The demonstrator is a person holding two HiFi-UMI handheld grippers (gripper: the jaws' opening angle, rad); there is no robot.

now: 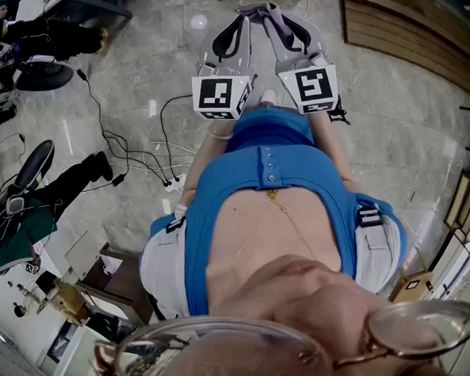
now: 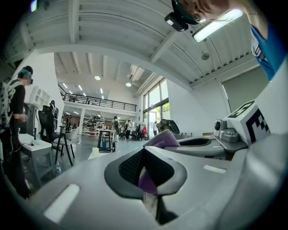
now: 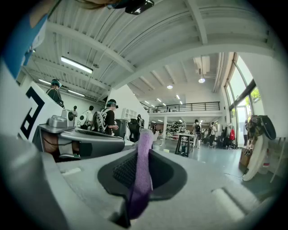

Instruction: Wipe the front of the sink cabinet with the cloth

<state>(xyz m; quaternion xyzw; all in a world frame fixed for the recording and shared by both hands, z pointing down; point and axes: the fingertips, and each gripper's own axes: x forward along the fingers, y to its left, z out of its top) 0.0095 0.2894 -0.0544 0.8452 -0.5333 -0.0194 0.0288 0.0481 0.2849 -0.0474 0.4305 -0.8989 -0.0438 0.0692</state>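
Observation:
A purple cloth [image 1: 259, 13] is stretched between my two grippers, which I hold side by side in front of my body, pointing away over the grey floor. My left gripper [image 1: 239, 22] is shut on one end of the cloth [image 2: 147, 182]. My right gripper [image 1: 277, 20] is shut on the other end, and the cloth [image 3: 141, 173] runs upright through its jaws. In the left gripper view the cloth's far part [image 2: 164, 139] bulges beside the right gripper [image 2: 211, 144]. No sink cabinet is in any view.
Black cables and a power strip [image 1: 171, 181] lie on the floor to the left. A wooden slatted panel [image 1: 404, 34] is at the upper right. A person's legs [image 1: 76, 179] and office chairs [image 1: 33, 165] are at the left. A person at a desk [image 2: 15, 134] stands nearby.

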